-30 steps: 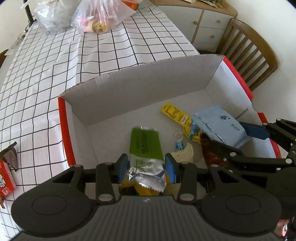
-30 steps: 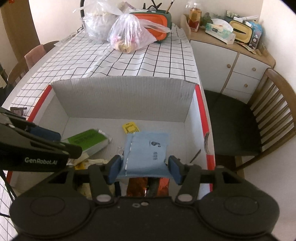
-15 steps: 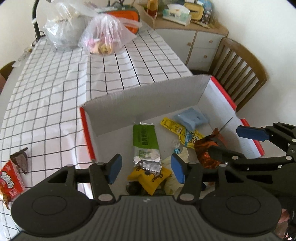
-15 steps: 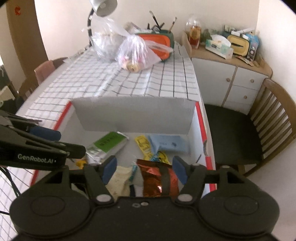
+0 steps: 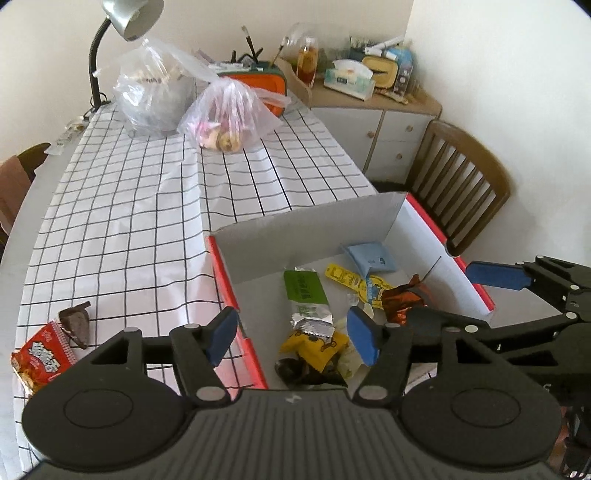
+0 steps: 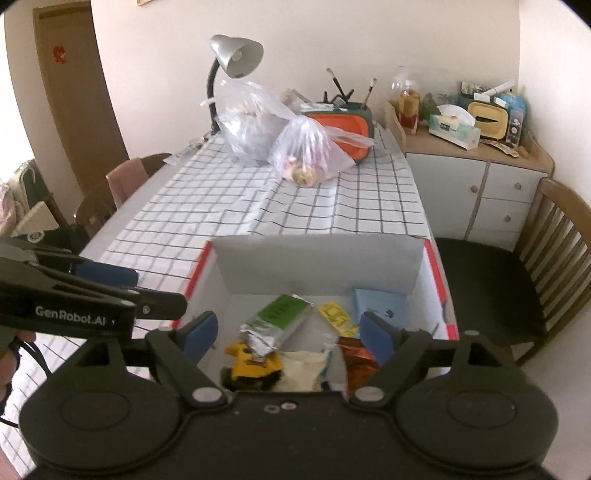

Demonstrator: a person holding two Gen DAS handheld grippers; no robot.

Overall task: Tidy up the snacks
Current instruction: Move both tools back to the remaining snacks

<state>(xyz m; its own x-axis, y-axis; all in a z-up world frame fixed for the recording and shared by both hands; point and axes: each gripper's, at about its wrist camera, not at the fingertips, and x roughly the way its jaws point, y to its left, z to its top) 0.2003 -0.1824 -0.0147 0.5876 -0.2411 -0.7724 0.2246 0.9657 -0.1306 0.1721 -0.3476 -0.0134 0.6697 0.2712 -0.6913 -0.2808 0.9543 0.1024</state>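
Note:
A cardboard box with red edges [image 5: 221, 266] [image 6: 439, 280] stands at the near right of the checked table. Inside lie a green packet [image 5: 304, 291] [image 6: 280, 314], a light blue packet [image 5: 371, 256] [image 6: 380, 304], a yellow strip [image 5: 351, 280], an orange foil wrapper [image 5: 402, 299] and a yellow bear packet [image 5: 314, 347]. My left gripper [image 5: 291, 334] [image 6: 144, 288] hangs above the box's near left part, its jaws opening with nothing between the pads. My right gripper [image 6: 288, 332] [image 5: 461, 295] hovers over the near right part, its jaws also opening and empty.
A red snack packet [image 5: 40, 358] and a dark brown wrapper [image 5: 75, 321] lie on the table left of the box. Two plastic bags [image 5: 229, 114], a desk lamp [image 5: 129, 18] and an orange pouch [image 6: 343, 129] stand at the far end. A wooden chair [image 5: 461, 184] is on the right.
The left gripper let go of the green packet and the right one let go of the blue packet. Both rose and drew back from the box with jaws widening.

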